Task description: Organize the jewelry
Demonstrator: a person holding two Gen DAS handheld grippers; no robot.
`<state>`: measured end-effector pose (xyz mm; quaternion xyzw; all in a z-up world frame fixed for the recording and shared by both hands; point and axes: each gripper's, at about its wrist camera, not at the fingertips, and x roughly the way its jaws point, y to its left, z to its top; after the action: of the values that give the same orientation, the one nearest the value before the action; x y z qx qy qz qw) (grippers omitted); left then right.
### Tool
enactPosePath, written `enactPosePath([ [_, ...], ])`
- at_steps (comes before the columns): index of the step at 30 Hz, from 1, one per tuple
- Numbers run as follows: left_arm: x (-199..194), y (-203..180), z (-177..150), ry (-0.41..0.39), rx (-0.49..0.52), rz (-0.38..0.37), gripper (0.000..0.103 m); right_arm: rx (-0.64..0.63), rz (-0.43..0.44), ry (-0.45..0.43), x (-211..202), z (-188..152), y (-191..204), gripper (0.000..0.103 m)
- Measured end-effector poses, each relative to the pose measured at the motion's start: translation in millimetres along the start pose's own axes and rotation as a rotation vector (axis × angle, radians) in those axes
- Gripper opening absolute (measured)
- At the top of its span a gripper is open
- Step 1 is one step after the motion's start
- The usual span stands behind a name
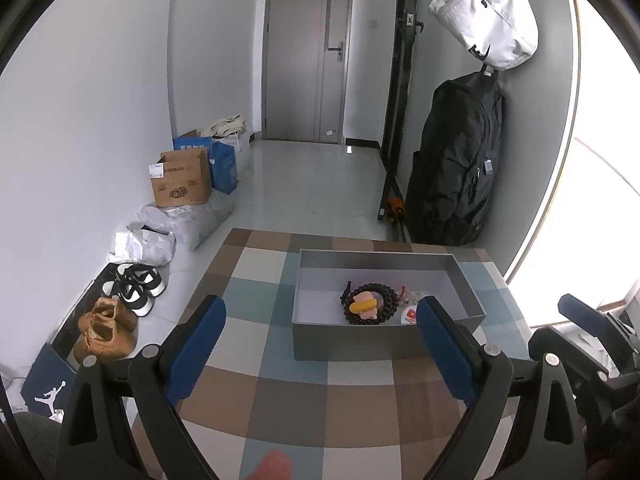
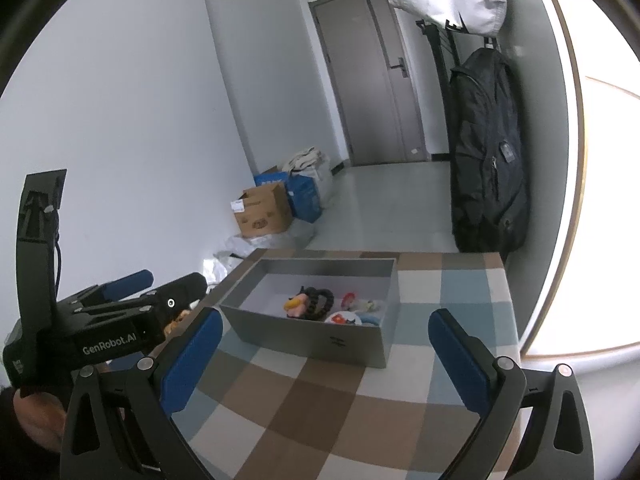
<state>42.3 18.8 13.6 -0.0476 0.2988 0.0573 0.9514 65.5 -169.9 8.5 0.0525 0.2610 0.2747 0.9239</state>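
Observation:
A grey open box [image 1: 320, 338] stands on the checked tablecloth [image 1: 320, 412]; it also shows in the right wrist view [image 2: 312, 336]. Inside lie a black braided ring [image 1: 390, 298], a yellow and pink piece [image 1: 364, 304] and small white and red pieces [image 1: 412, 300]; the black ring [image 2: 320, 302] and the coloured pieces [image 2: 352, 312] show in the right wrist view too. My left gripper [image 1: 320, 344] is open and empty, in front of the box. My right gripper [image 2: 324, 356] is open and empty, in front of the box, to the right of the left gripper [image 2: 132, 296].
Beyond the table are a grey floor [image 1: 312, 176], cardboard boxes [image 1: 180, 178], plastic bags [image 1: 180, 224] and shoes [image 1: 108, 328] along the left wall. A black backpack [image 1: 456, 160] and a white bag [image 1: 484, 12] hang at the right. A closed door [image 1: 304, 52] is at the back.

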Motion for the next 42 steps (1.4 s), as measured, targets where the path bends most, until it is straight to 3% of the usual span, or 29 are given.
enactPosePath([
  [42,-1.3,-4.9,-2.6,0.002,0.023,-0.010,0.094,0.015,0.005,0.005,0.5,-0.9,0.0,0.103],
])
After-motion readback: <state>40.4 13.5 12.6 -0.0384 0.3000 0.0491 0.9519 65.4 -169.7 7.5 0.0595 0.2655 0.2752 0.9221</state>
